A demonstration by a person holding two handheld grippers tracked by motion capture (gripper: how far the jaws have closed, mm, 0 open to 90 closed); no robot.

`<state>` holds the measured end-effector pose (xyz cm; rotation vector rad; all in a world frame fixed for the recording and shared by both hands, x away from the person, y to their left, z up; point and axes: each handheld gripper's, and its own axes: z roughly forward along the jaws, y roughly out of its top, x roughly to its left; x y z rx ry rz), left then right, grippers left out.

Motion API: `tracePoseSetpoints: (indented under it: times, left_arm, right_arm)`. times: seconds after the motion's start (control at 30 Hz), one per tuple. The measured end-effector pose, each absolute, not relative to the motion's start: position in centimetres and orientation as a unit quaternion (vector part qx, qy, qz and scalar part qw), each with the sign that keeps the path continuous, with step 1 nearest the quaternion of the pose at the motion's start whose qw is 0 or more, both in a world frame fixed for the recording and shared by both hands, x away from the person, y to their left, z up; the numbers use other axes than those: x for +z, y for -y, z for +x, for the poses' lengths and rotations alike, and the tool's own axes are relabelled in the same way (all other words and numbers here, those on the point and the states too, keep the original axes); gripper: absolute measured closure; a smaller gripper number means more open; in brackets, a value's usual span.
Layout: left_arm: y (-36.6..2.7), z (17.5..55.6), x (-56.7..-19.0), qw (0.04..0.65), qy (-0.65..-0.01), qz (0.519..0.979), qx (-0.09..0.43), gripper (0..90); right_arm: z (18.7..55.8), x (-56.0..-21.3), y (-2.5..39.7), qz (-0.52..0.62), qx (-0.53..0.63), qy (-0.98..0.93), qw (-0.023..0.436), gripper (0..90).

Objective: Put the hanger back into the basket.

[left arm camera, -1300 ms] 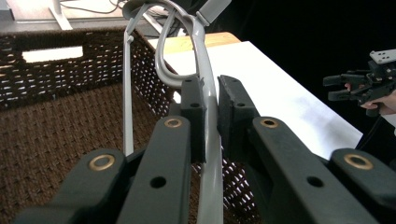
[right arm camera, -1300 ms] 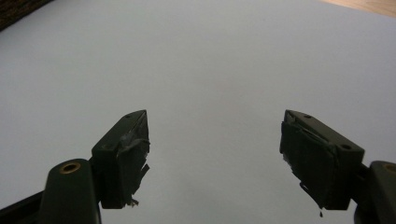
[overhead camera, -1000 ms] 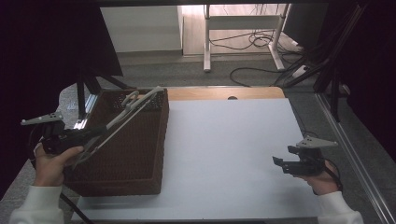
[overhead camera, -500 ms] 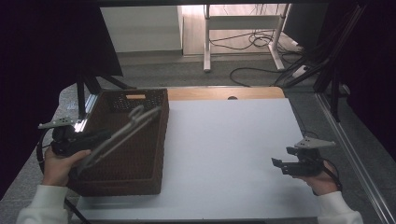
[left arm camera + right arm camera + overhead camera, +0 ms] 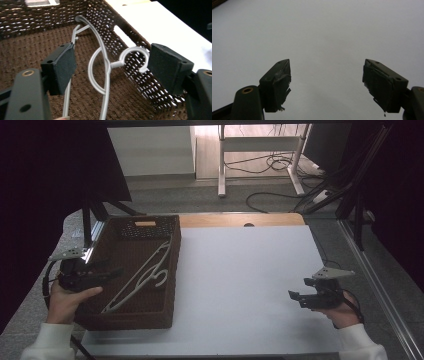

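White table [image 5: 240, 285] carries a brown basket [image 5: 172, 285] at its left side, and a grey hanger [image 5: 145, 272] lies flat inside it, hook toward the right wall. Left claw [image 5: 112, 272] hovers over the basket, spread, gripping nothing. Right claw [image 5: 295, 297] sits spread above bare table. Placing the hanger looks done; what is left seems only to draw the left claw away.

The hanger [image 5: 106, 75] looks like smooth, faintly glossy grey plastic (possibly coated metal). The basket [image 5: 165, 307] is rough brown wicker. The table [image 5: 250, 270] is matt white.
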<state>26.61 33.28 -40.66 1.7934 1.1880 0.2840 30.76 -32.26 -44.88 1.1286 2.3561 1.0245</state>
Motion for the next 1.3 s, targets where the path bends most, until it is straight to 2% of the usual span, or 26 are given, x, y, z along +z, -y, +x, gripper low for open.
tracePoseSetpoints:
  times: [0.27,0.43,1.0,1.3]
  left_arm:
    - [-31.1,25.8,-40.4,0.472,-0.464,0.739,0.126,21.2]
    - [-29.8,25.1,-40.4,0.473,-0.464,0.734,0.153,23.6]
    - [-25.2,23.3,-41.2,0.44,-0.445,0.763,0.162,24.3]
    - [-24.6,23.0,-41.7,0.44,-0.442,0.765,0.159,24.3]
  right_arm:
    - [30.8,-45.0,31.4,0.378,0.37,-0.834,0.16,23.0]
    - [30.8,-44.6,30.9,0.366,0.38,-0.834,0.164,22.9]
    - [29.8,-43.7,30.2,0.352,0.387,-0.834,0.175,23.0]
    - [29.7,-43.6,30.2,0.35,0.388,-0.835,0.175,22.9]
